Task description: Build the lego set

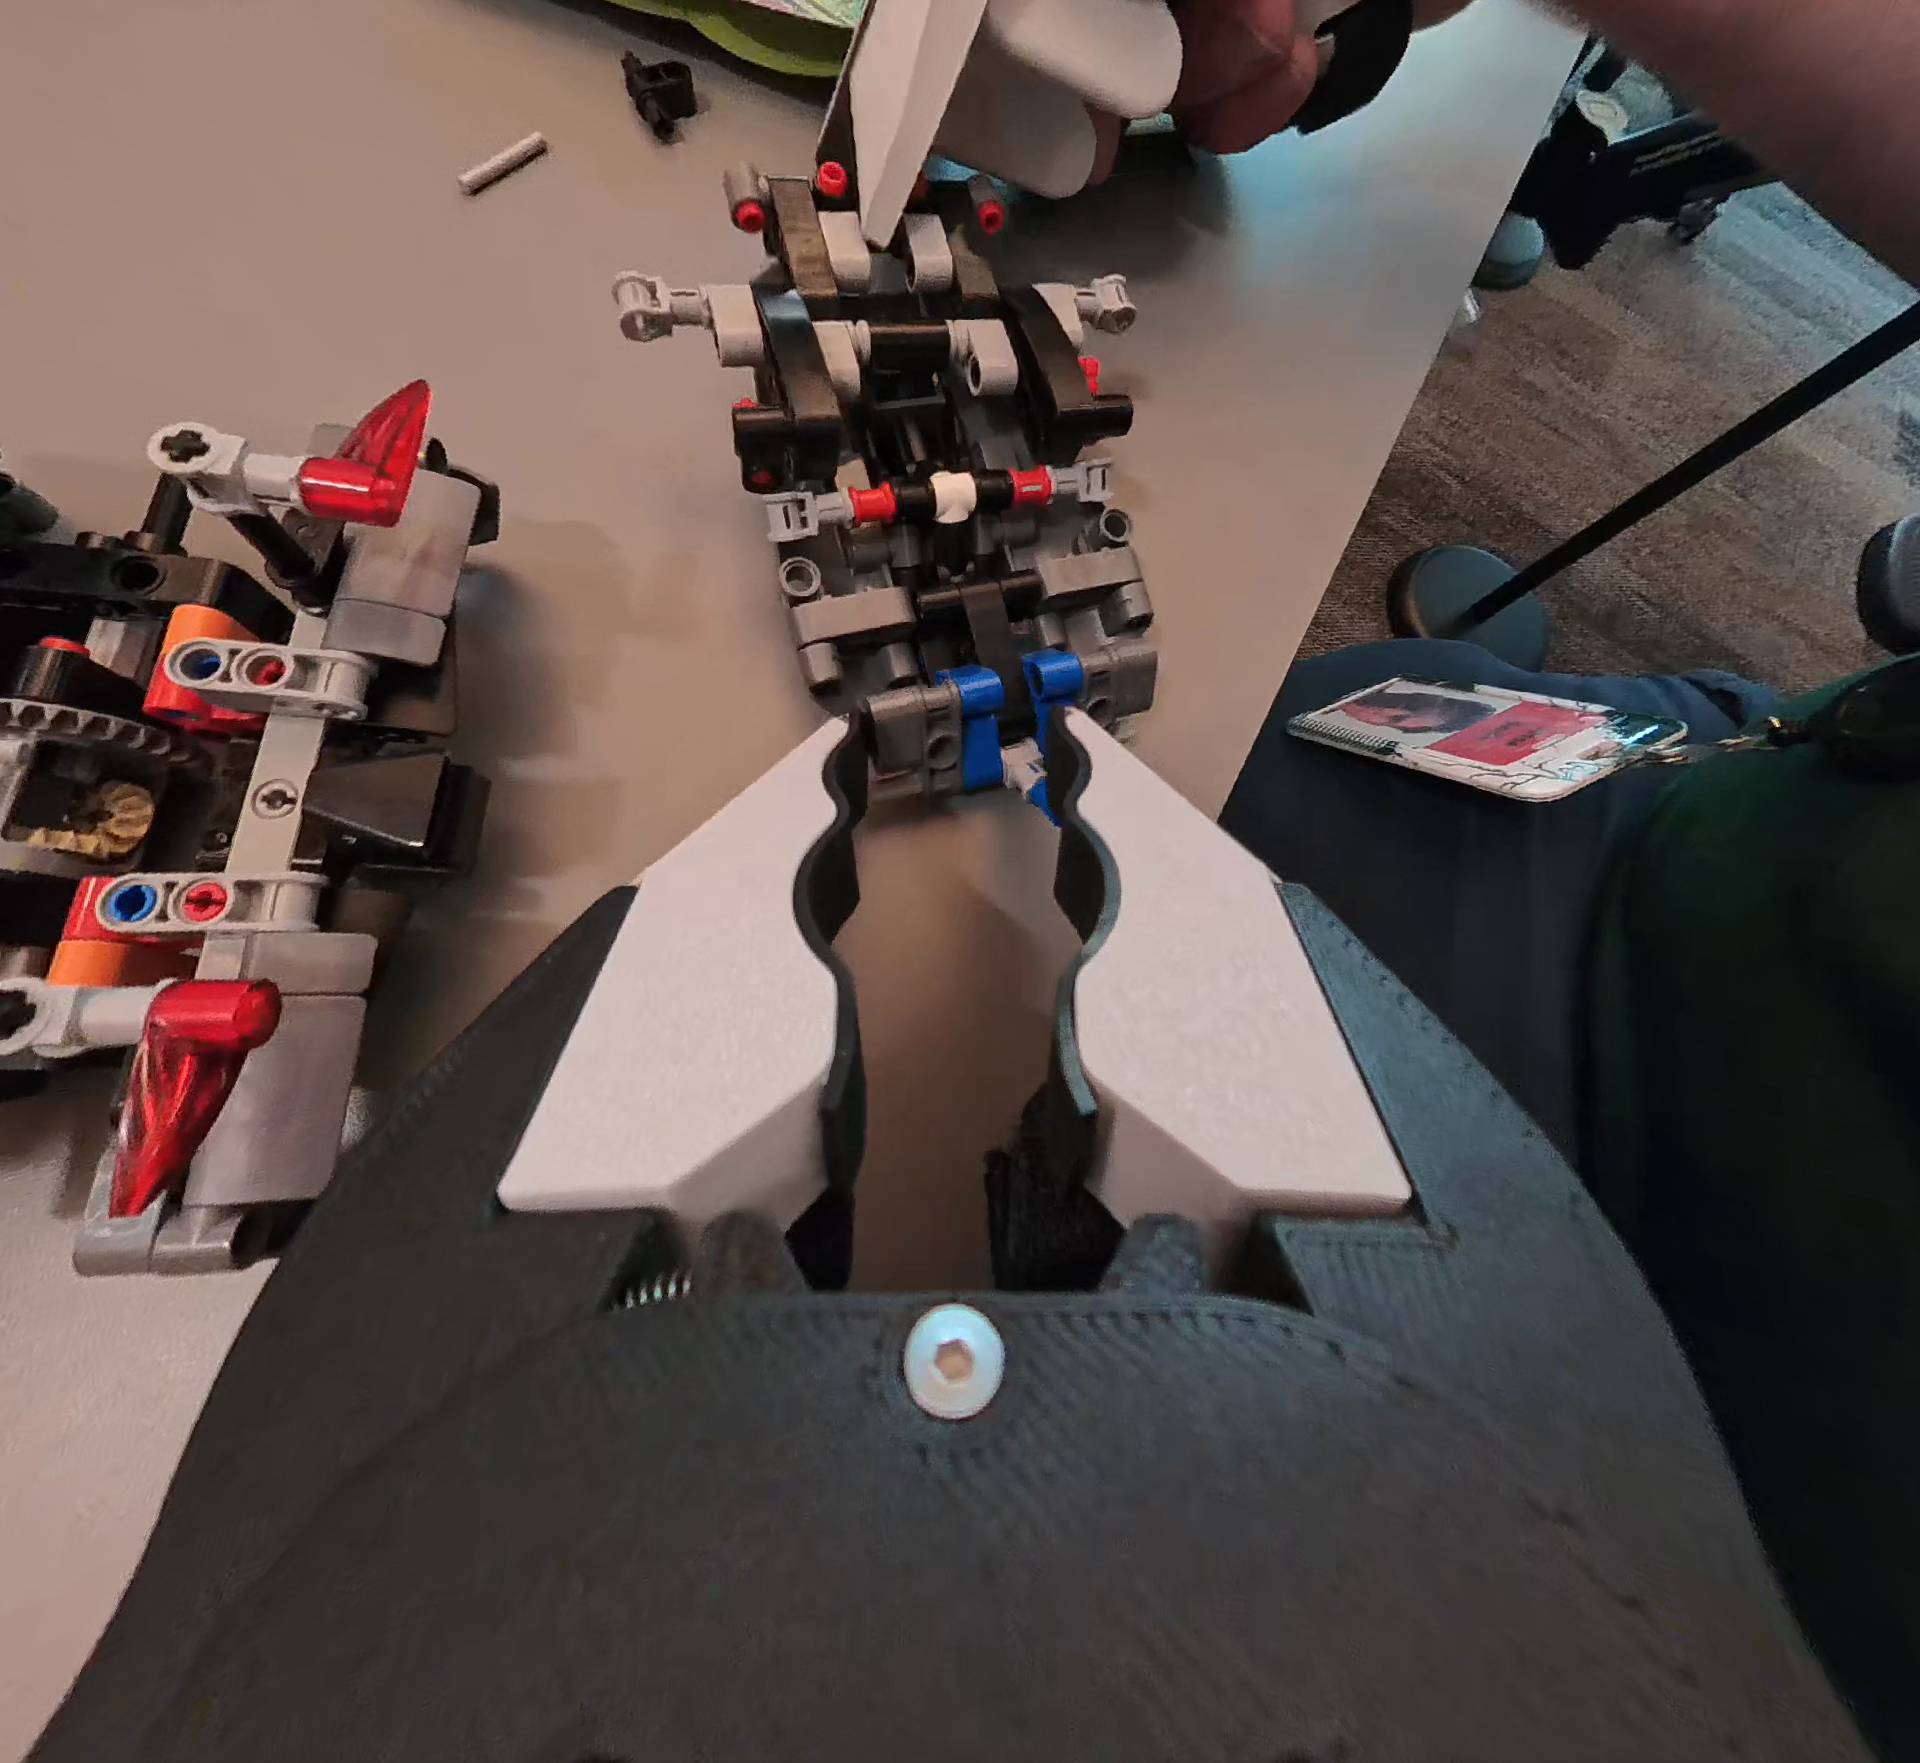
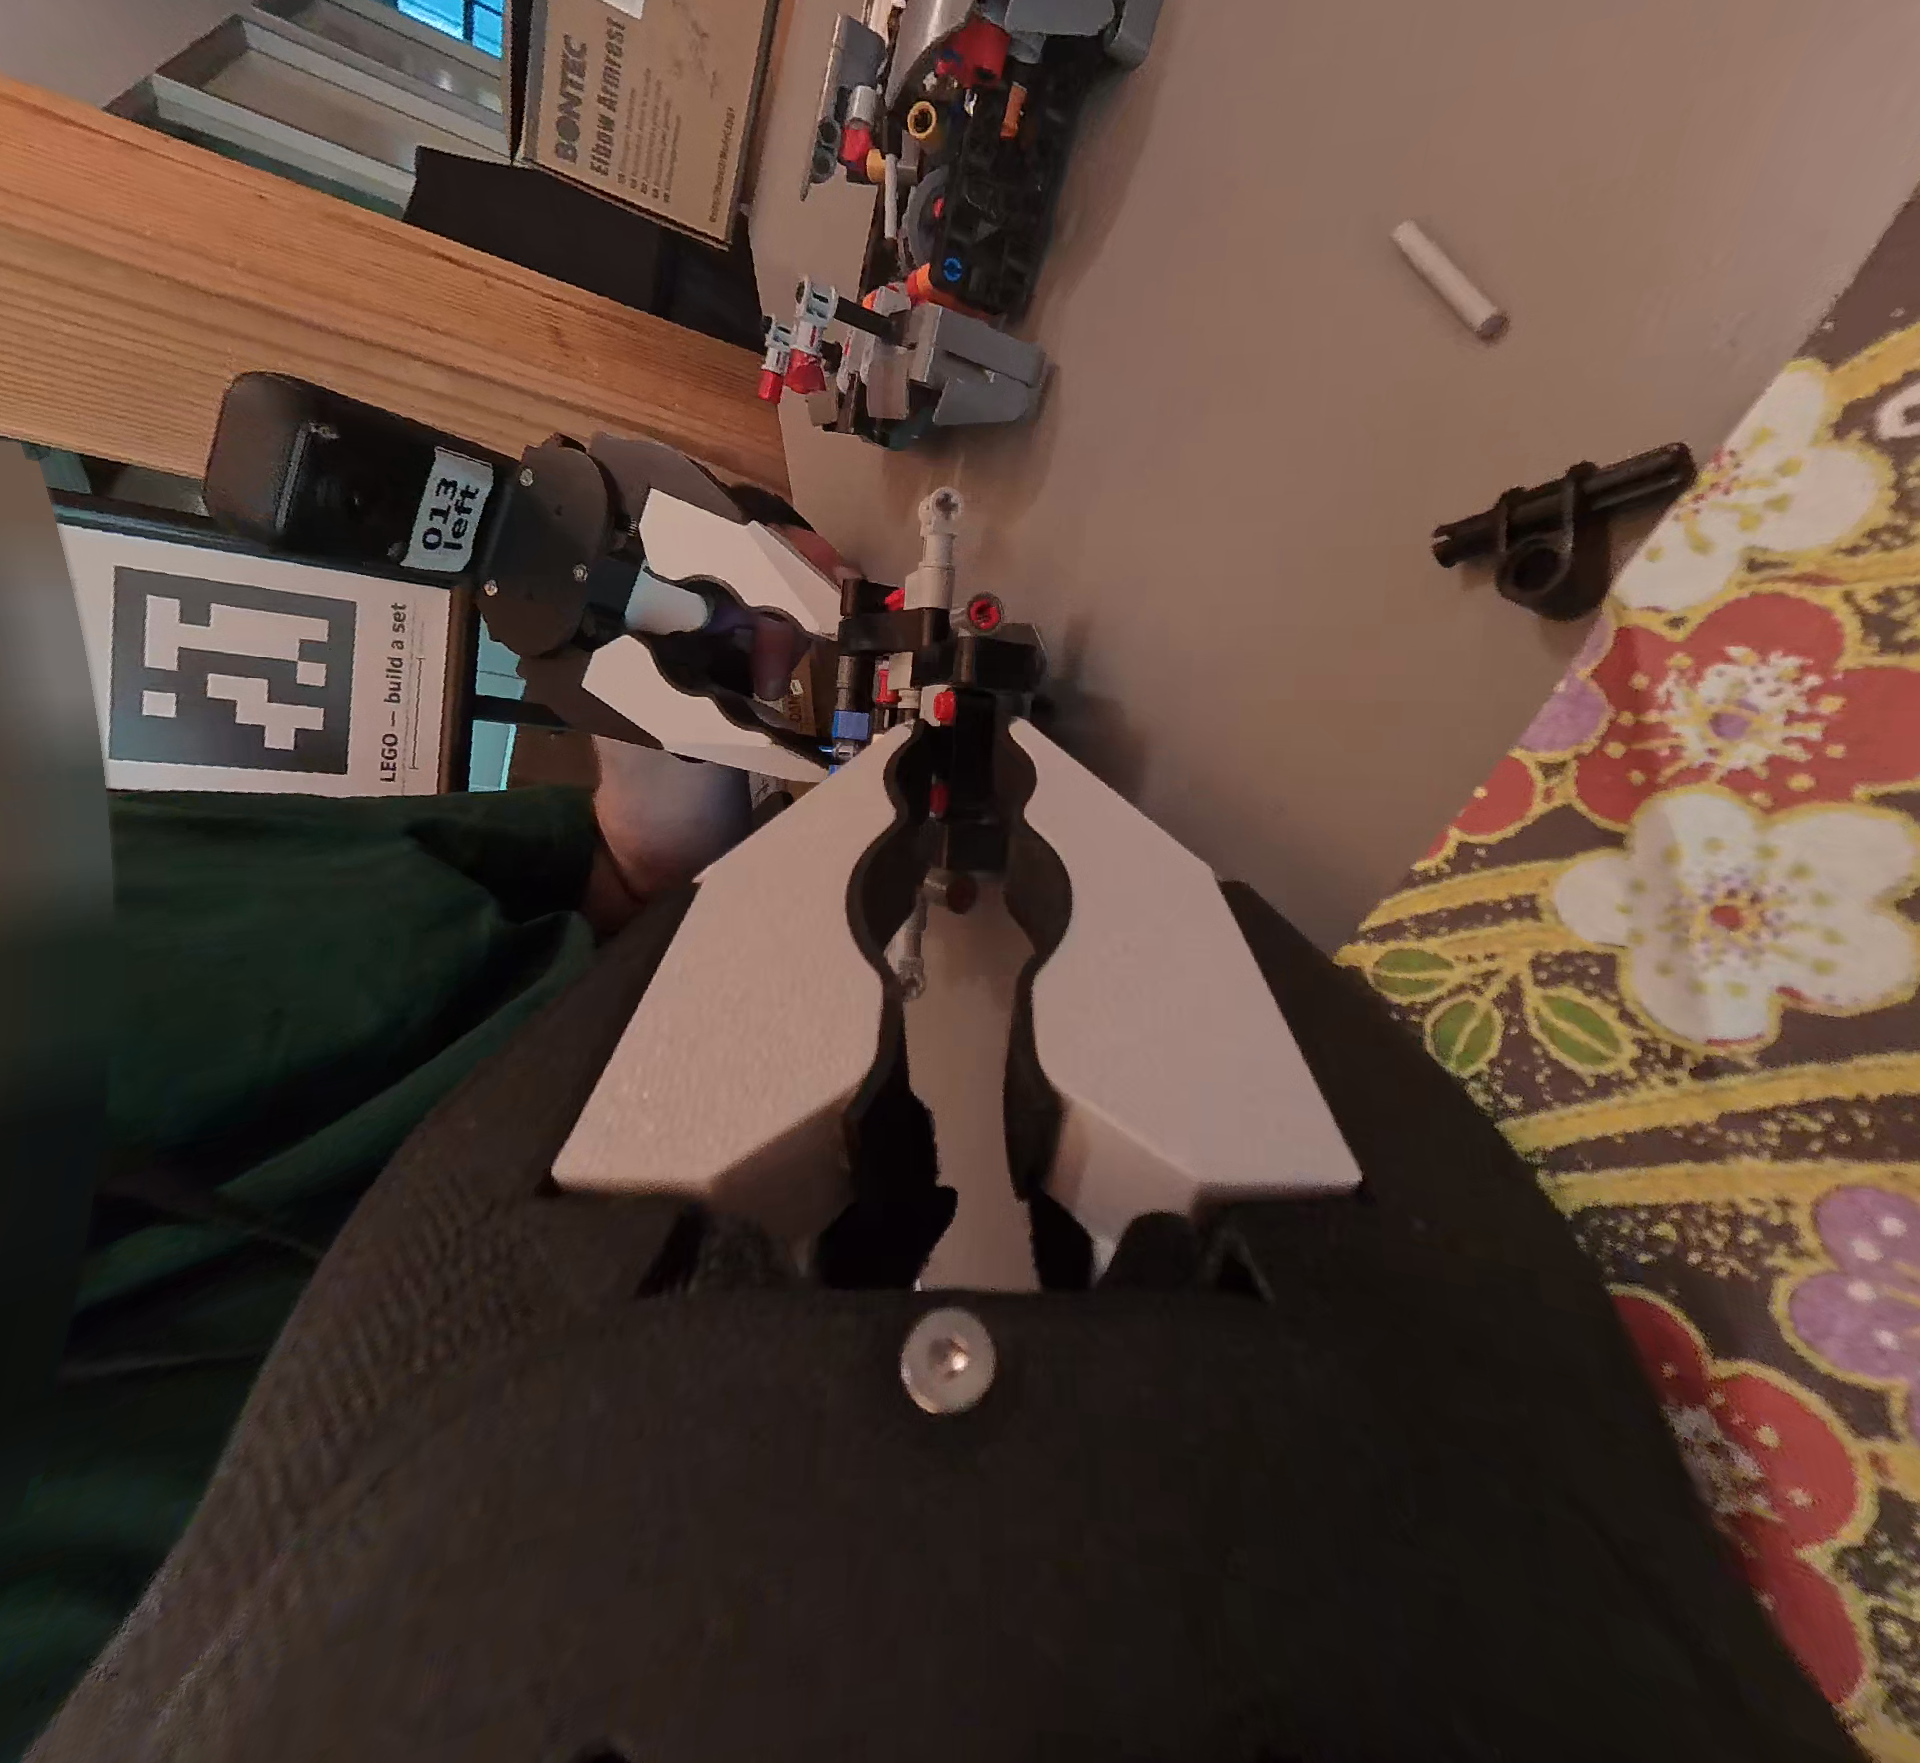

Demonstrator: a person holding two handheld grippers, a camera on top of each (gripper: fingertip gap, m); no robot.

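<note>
Left wrist view | left gripper (image 1: 958,757) fingers (image 1: 727,882) clamp lego assembly (image 1: 935,466)

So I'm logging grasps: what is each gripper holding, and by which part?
Both hold the small lego assembly. The left gripper clamps its near end at the blue and grey pieces; the right gripper grips the far end's black beams.

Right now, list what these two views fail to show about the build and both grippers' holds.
- Larger lego assembly: cut off by the left wrist view's left edge; its far end is cut by the right wrist view's top edge.
- Right gripper: its own fingers hide the contact with the small lego assembly.
- Left gripper: the blue pieces sit between its tips; how firmly it clamps is unclear.
- Small assembly's underside: hidden against the table in both views.
</note>
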